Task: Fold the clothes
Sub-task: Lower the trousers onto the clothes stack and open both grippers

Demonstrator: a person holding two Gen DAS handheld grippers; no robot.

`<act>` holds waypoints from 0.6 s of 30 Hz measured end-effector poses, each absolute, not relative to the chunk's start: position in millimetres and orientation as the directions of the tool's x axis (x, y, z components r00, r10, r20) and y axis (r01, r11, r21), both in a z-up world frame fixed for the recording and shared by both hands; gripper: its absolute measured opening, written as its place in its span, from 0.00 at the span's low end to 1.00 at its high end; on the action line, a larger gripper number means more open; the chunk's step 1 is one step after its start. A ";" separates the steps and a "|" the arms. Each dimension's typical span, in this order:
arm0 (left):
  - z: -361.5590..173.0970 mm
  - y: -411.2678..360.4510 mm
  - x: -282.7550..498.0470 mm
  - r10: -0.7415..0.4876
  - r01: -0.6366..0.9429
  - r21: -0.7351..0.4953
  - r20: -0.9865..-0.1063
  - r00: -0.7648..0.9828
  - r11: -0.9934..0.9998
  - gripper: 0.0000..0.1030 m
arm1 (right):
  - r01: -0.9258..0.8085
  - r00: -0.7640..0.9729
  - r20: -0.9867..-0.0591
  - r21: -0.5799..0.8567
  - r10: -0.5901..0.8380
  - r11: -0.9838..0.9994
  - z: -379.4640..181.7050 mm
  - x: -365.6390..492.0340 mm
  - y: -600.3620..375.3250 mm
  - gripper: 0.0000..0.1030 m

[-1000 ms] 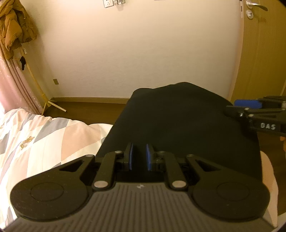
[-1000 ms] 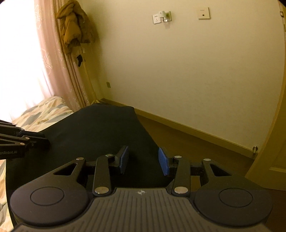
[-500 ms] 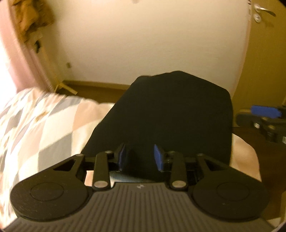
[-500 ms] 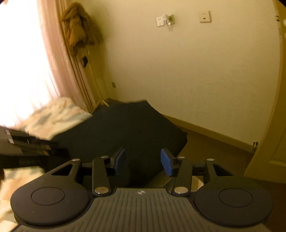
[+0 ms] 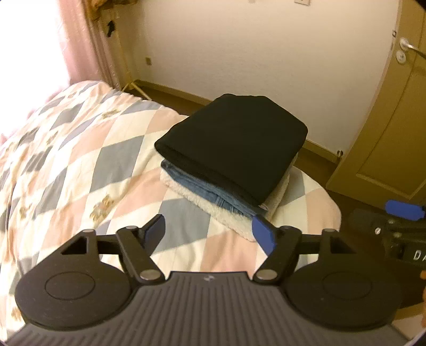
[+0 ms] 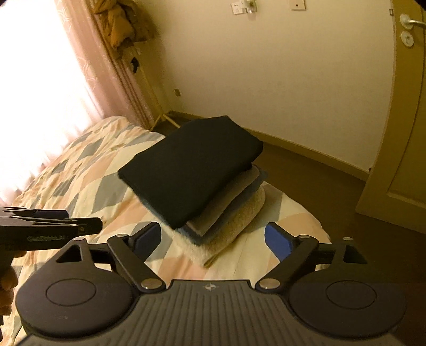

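Observation:
A folded black garment (image 5: 234,141) lies on top of a stack of folded clothes: blue denim (image 5: 202,190) and a cream fleece piece (image 5: 213,210) under it. The stack sits near the bed's far corner; the black garment also shows in the right wrist view (image 6: 191,165). My left gripper (image 5: 209,231) is open and empty, hovering short of the stack. My right gripper (image 6: 213,239) is open and empty, also short of the stack. Each gripper shows at the edge of the other's view: the right one in the left wrist view (image 5: 399,221), the left one in the right wrist view (image 6: 53,226).
The bed has a diamond-patterned quilt (image 5: 80,165). Beyond it are a dark wooden floor (image 6: 306,175), a cream wall, a pink curtain (image 6: 101,66), a coat on a stand (image 6: 119,24) and a door (image 6: 407,119) at the right.
Both grippers have pulled back from the black garment and opened wide. The left one, shut on the garment one second ago, has let go; the garment now lies on the stack.

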State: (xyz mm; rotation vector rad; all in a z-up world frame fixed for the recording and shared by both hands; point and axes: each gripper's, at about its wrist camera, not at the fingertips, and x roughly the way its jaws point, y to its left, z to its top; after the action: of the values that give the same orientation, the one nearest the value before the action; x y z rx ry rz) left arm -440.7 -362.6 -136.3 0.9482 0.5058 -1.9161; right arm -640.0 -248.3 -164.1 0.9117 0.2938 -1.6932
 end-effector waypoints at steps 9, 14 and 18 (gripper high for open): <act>-91.1 -339.0 -418.5 -0.590 0.875 0.021 -0.747 -0.308 -0.484 0.89 | 0.924 -0.032 -0.700 0.252 -0.713 -0.288 -124.7 -613.7 -228.1 0.96; -74.6 -333.6 -403.6 -0.590 0.865 0.019 -0.738 -0.327 -0.502 0.94 | 0.926 -0.076 -0.706 0.211 -0.704 -0.312 -112.6 -594.7 -222.8 0.98; -68.5 -330.0 -390.8 -0.592 0.851 0.037 -0.734 -0.333 -0.524 0.97 | 0.912 -0.120 -0.704 0.202 -0.700 -0.358 -105.3 -578.3 -221.3 0.98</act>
State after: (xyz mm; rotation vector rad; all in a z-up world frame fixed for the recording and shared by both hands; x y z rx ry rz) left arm -390.8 -330.0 -68.5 0.8842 0.4458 -1.9656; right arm -578.3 -221.3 -105.3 0.8842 0.3349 -1.7402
